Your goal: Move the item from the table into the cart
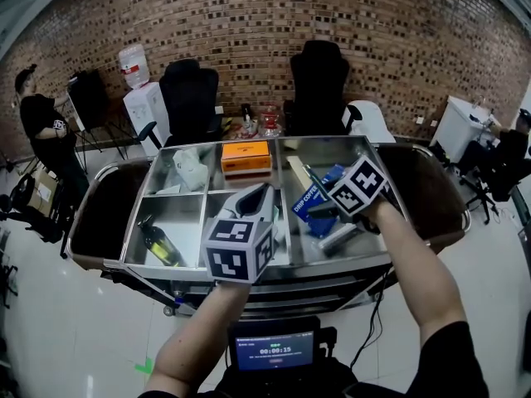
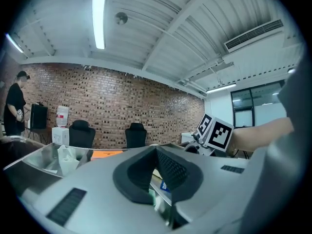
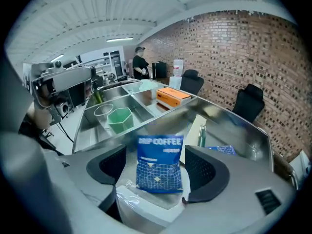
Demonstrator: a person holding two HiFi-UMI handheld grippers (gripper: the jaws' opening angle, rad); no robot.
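A blue "drip coffee" packet [image 3: 160,165] lies in the right compartment of the steel cart [image 1: 249,269], partly on a clear plastic packet [image 3: 141,204]. My right gripper [image 3: 156,152] points down over it. Its jaws stand wide on either side of the packet and the pads do not touch it. In the head view the same packet [image 1: 309,199] shows just left of the right gripper [image 1: 328,218]. My left gripper [image 1: 259,196] hovers over the cart's middle compartment, its tips together and nothing between them [image 2: 156,150].
The cart also holds an orange box [image 1: 246,156], a white bag [image 1: 191,168], a green bottle [image 1: 159,243], a green cup [image 3: 120,119] and a clear cup [image 3: 103,112]. Two black chairs [image 1: 189,98] stand behind. A person [image 1: 41,131] stands at far left.
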